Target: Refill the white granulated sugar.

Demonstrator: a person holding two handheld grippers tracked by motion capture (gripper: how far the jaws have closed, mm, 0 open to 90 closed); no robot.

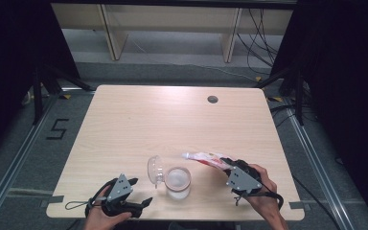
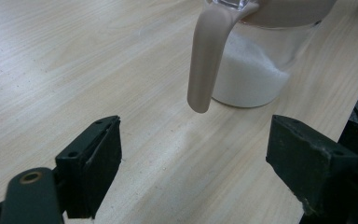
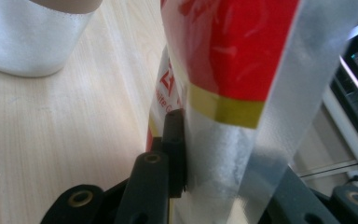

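Note:
A clear jar (image 1: 178,181) with white powder in it stands near the table's front edge, its hinged lid (image 1: 154,168) swung open to the left. My right gripper (image 1: 228,164) is shut on a red and white pouch (image 1: 205,157), which points left above the table just right of the jar. In the right gripper view the pouch (image 3: 233,56) stands pressed between the jaws, with the jar (image 3: 32,42) at the upper left. My left gripper (image 1: 142,190) rests open at the front left with nothing in it. Its view shows the jar (image 2: 256,74) and a beige strap (image 2: 205,60) hanging ahead of the jaws.
The wooden table (image 1: 139,120) has a round cable hole (image 1: 212,99) at the back right. Metal floor rails run along both sides, and shelving legs with loose cables stand behind. The front edge lies right under both hands.

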